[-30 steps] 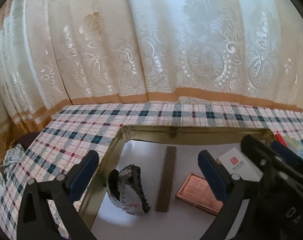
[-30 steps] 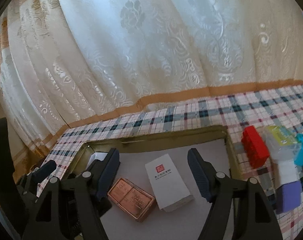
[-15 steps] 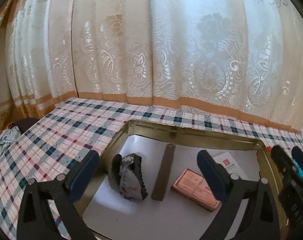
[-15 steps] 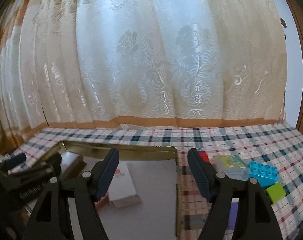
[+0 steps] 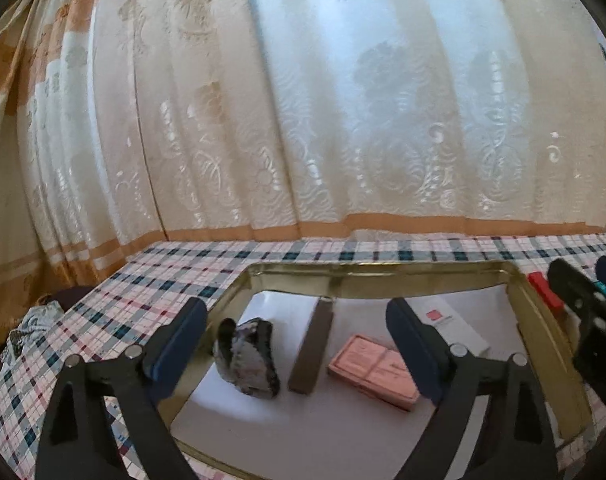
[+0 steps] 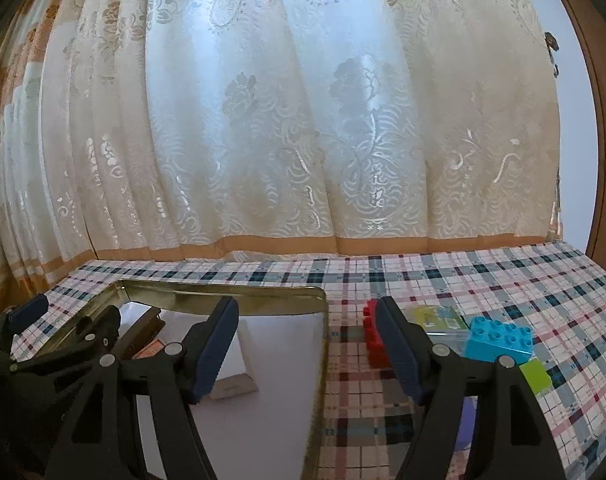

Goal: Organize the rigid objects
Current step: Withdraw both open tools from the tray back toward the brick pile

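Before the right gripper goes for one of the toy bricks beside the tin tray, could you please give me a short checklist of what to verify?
1. Right gripper empty, jaws apart: ok.
2. Left gripper empty: ok; its jaws have just been closing a little, with nothing between them.
3. Red brick on the checked tablecloth, outside the tin tray: ok.
4. Red brick fully in view: not ok, the right finger covers part of it.
5. Blue brick uncovered from above: ok.
6. Free floor in the tray beside the white box: ok.
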{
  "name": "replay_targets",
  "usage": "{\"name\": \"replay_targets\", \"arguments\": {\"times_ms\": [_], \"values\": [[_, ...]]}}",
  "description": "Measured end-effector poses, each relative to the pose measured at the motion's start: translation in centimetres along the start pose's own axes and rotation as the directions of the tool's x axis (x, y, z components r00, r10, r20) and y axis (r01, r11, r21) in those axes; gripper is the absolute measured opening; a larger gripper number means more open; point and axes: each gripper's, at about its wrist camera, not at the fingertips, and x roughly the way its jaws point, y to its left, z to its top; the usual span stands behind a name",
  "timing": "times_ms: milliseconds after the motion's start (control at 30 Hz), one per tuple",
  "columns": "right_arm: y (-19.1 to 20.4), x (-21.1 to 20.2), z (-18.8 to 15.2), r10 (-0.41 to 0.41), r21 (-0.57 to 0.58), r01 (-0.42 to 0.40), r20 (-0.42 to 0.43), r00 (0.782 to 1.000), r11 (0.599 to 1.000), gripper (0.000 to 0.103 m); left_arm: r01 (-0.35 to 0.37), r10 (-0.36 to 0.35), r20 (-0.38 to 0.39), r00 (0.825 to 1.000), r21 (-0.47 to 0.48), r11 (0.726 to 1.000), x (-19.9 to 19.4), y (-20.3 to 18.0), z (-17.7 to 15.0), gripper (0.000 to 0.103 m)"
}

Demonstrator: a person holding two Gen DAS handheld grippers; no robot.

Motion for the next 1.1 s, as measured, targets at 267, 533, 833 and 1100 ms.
{"name": "replay_targets", "arguments": {"times_ms": [267, 533, 833, 1100], "values": [[-1.3, -0.7, -0.3, -0.009, 0.006, 0.009, -0.007, 1.0, 1.0, 0.073, 0.029, -0.029, -0.004, 1.0, 0.017, 0.999, -1.1, -1.3, -0.3, 0.092], [-3.4, -1.4, -0.4, -0.033, 0.008, 0.033, -0.028, 0.999, 0.999, 0.073, 0.121, -0.12, -0.065, 0.991, 0.014, 0.993, -1.5, -3.0, -0.7, 0.093], [-6.2, -1.9, -0.6, -0.049, 0.027, 0.051, -0.061, 0.997, 0.998, 0.073, 0.224, -0.221, -0.097, 0.97, 0.021, 0.974, -2.0, -4.8, -0.8, 0.093], [-8.4, -2.2, -0.6, -0.077, 0.026, 0.079, -0.075, 0.994, 0.997, 0.073, 0.275, -0.272, -0.12, 0.955, 0.003, 0.962, -2.5, -6.4, -0.7, 0.093]]}}
